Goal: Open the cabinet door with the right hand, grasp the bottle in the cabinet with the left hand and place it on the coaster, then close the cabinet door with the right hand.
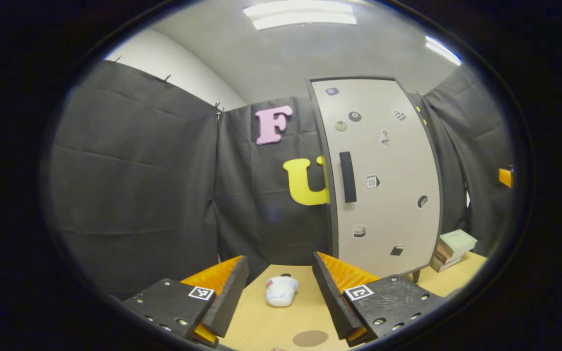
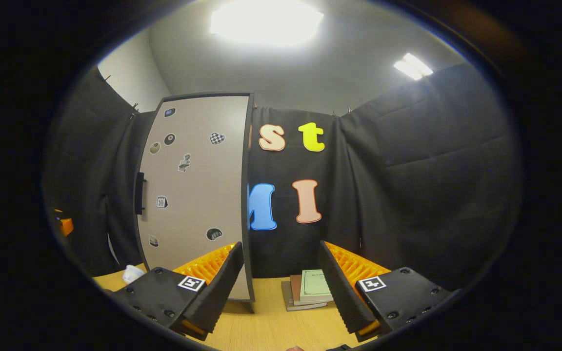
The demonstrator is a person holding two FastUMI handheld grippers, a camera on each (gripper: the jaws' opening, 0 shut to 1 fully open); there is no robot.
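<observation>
The cabinet stands shut at about 1 o'clock in the left gripper view, a tall pale door with a dark vertical handle near its left edge and small stickers scattered over it; one sticker looks like a calendar page, its print too small to read surely. What the cabinet holds is hidden behind the closed door, so the bottle cannot be placed. The left tool is spread wide with nothing between its fingers, above the wooden surface. Between them, toward 12 o'clock, lies a small white soft object, and at 6 o'clock the round brown coaster lies flat and bare. A stack of books sits at 4 o'clock beside the cabinet's foot. In the right gripper view the right tool is likewise spread and holds nothing; the cabinet is at 10 o'clock, the books just ahead, their cover print illegible.
</observation>
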